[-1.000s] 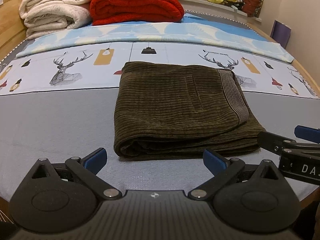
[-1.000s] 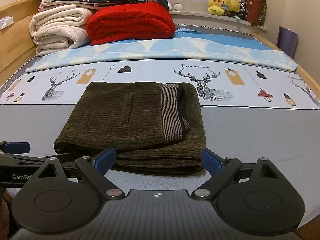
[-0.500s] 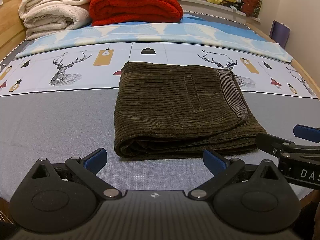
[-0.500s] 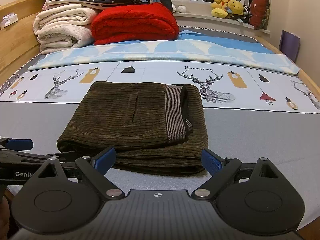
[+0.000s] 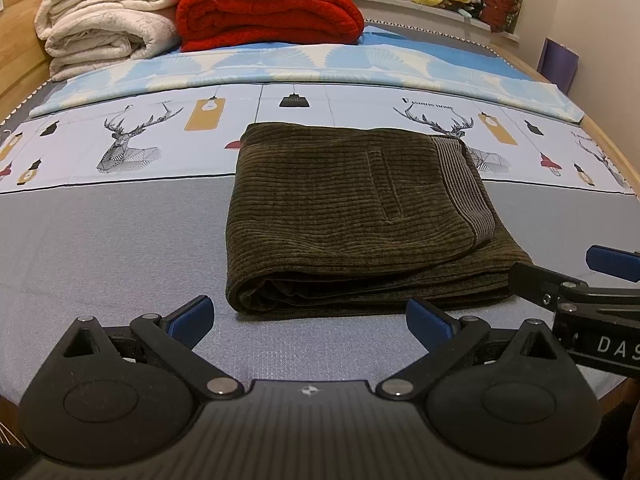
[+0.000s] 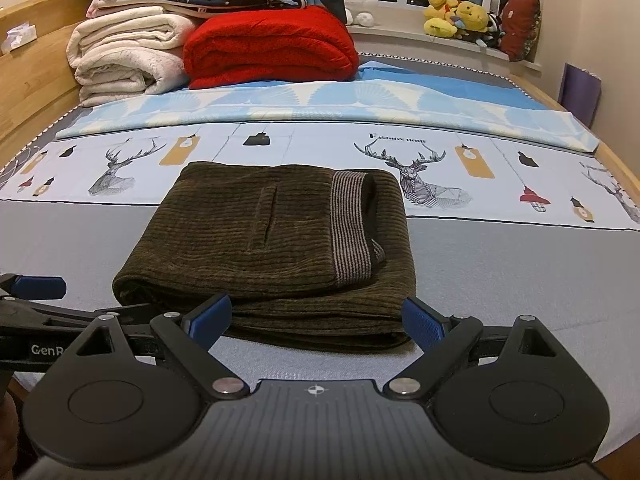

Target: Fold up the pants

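Observation:
Dark olive corduroy pants (image 5: 352,216) (image 6: 272,248) lie folded into a thick rectangle on the grey part of the bed, the striped waistband lining on the right side and a welt pocket on top. My left gripper (image 5: 308,320) is open, just short of the near folded edge, nothing between its blue pads. In the right wrist view my right gripper (image 6: 316,320) is open too, at the near edge of the pants and holding nothing. Each gripper shows at the side of the other's view.
Folded white blankets (image 6: 128,56) and a red blanket (image 6: 272,44) are stacked at the far end of the bed. A light blue cover (image 6: 320,108) and a deer-print sheet (image 5: 128,148) lie behind the pants. Plush toys (image 6: 460,16) sit on the sill. Wooden bed rails run along both sides.
Both grippers have lifted and drawn back slightly from the pants, so the view tilts up. The pants lie unchanged and both grippers stay open.

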Demonstrator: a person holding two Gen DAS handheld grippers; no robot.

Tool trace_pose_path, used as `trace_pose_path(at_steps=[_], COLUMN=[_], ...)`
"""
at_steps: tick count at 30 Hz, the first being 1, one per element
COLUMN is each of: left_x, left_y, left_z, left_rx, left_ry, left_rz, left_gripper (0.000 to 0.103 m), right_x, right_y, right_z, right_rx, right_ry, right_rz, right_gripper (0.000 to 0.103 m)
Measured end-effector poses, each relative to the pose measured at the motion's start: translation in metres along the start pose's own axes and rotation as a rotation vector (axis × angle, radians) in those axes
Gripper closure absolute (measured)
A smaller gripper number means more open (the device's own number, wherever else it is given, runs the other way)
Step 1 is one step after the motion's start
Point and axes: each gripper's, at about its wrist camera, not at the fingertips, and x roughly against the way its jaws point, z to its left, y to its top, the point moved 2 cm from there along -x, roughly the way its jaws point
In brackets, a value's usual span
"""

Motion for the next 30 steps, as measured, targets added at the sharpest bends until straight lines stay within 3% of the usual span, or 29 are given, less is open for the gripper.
trace_pose_path(at_steps=[30], left_x=[-0.0011], left_y=[-0.0009], left_z=[0.0005], left_rx=[-0.009], left_ry=[-0.01], left_rz=[-0.003], left_gripper=[0.001], right_x=[-0.0004], right_y=[-0.0017], right_z=[-0.0021], right_rx=[0.001], right_ry=[0.0], right_rz=[0.003], right_gripper=[0.01])
